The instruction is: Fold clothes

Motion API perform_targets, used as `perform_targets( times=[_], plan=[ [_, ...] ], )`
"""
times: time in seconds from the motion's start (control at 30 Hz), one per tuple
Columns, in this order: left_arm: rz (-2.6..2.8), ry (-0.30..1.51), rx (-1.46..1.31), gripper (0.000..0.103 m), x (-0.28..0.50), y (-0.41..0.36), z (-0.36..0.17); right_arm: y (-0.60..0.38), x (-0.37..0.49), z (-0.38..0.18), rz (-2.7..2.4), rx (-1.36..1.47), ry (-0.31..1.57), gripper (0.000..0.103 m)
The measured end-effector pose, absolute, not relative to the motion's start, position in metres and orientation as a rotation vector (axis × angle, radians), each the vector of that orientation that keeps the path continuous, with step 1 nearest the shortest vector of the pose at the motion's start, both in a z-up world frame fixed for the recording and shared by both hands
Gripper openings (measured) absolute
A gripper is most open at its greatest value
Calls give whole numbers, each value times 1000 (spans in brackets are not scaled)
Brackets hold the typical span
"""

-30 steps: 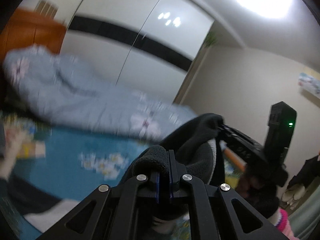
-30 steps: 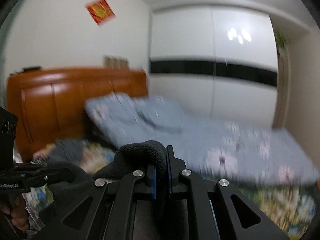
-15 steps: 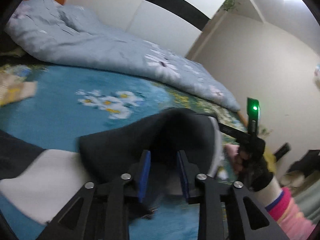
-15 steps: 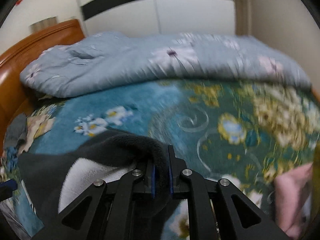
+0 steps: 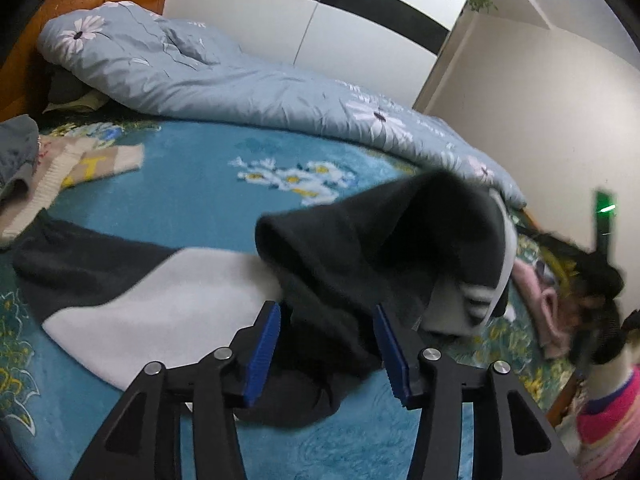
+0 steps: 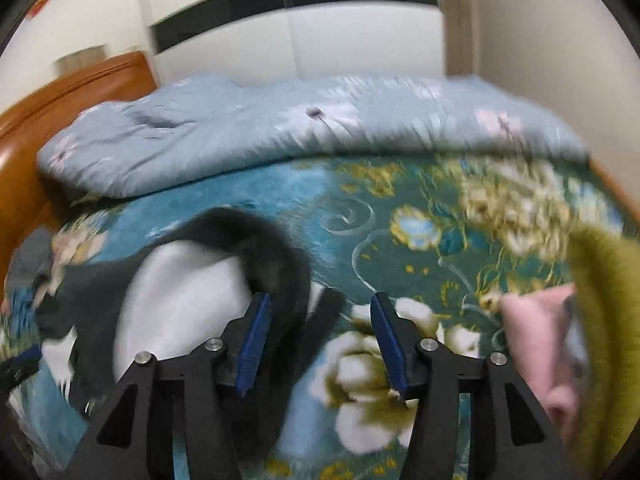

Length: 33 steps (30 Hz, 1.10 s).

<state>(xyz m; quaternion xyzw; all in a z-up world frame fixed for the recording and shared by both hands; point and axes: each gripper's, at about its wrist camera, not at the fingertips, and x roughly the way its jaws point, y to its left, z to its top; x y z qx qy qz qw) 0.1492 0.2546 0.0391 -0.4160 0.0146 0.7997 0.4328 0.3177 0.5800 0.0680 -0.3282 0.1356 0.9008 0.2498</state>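
Here, the left tongs (image 5: 328, 344) and right tongs (image 6: 316, 336) both stand apart, having just been opening; the black-and-white garment (image 5: 360, 252) lies loose between the left blades and against the right tongs' left blade, gripped by neither. Judged from its slump, the garment is soft, light fleece that will sag and shift, so take hold at a corner or hem edge, pinching all layers. Beyond the tongs lie a blue floral blanket (image 5: 192, 184) as work surface, a pale quilt (image 6: 280, 128), a wooden headboard (image 6: 72, 92) and white wardrobe doors (image 5: 360, 36).
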Motion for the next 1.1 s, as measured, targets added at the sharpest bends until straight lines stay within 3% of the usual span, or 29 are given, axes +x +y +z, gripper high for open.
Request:
perform_targets(
  times=[0.13,0.4,0.43,0.47,0.53,0.57,0.83,1.1],
  plan=[
    [1982,53,-1081,53,147,266,19,506,290,93,2699,-920,86,61],
    [2020,51,-1087,55,154,249,19,446,174,64,2651,-1107,-386,61],
    [2022,57,-1086,56,154,248,19,448,170,61,2635,-1120,-400,61],
    [2028,66,-1088,56,155,246,18,451,169,59,2633,-1131,-397,46],
    [2028,85,-1095,56,155,247,14,466,175,59,2634,-1137,-295,12],
    [2024,91,-1099,56,155,248,12,476,182,61,2641,-1130,-215,8],
    [1948,215,-1101,56,164,281,-7,580,283,99,2483,-761,194,7],
    [1882,351,-1022,56,188,317,-12,644,326,95,2351,-676,460,7]
  ],
)
